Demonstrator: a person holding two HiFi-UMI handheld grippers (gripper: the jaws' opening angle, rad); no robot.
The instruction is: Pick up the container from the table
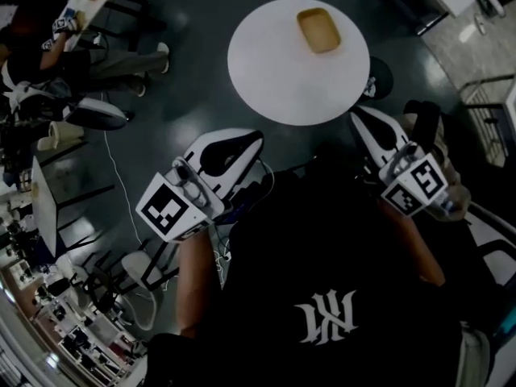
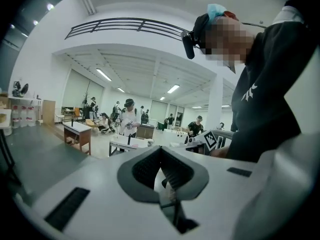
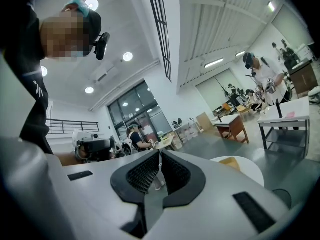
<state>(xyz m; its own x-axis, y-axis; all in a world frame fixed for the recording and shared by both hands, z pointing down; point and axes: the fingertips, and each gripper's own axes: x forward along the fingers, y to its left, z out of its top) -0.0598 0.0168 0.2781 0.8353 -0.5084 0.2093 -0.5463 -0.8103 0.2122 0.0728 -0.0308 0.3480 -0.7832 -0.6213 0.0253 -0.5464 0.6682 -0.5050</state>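
A shallow tan container (image 1: 318,29) lies on the far side of a round white table (image 1: 274,79) in the head view. Both grippers are held short of the table's near edge, apart from the container. My left gripper (image 1: 255,139) is shut with nothing between its jaws, and in its own view the pads (image 2: 161,154) meet. My right gripper (image 1: 355,118) is shut and empty too. In the right gripper view, past the closed jaws (image 3: 159,156), the container (image 3: 231,162) shows on the table (image 3: 252,170) at the right.
A seated person (image 1: 48,47) and chairs are at the upper left of the head view. A dark round stool (image 1: 380,77) stands by the table's right edge. Further tables (image 2: 77,133) and standing people (image 2: 129,119) fill the room behind.
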